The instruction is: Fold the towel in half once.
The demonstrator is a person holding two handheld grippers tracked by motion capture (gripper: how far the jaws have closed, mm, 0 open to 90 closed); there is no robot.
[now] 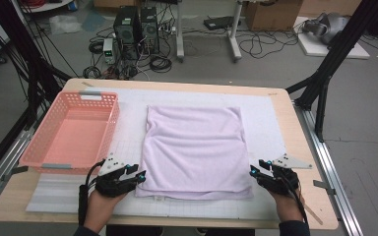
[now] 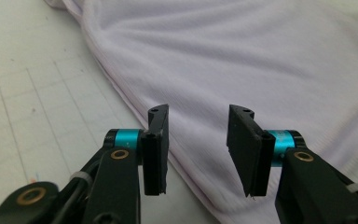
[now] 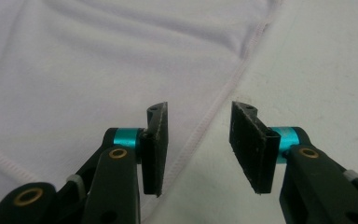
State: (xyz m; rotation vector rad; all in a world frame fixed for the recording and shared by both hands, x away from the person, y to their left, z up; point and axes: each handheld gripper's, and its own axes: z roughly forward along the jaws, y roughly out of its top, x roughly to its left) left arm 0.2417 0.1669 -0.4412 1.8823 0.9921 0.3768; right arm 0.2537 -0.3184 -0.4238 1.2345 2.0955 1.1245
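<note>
From the high view we hold the left gripper (image 1: 140, 176) and right gripper (image 1: 252, 170) at the near corners of the folded lilac cloth (image 1: 194, 150) on the tabletop (image 1: 295, 132) (pink basket (image 1: 71, 130) alongside), and in each gripper view our half-open, empty fingers (image 2: 156, 149) (image 3: 154, 148) straddle its hem, where a shallow bite might catch only the top layer.

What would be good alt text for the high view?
A folded lilac cloth lies on a gridded white mat, with a person's left hand-held gripper and right hand-held gripper open at its two near corners. A pink basket sits left of the cloth.
</note>
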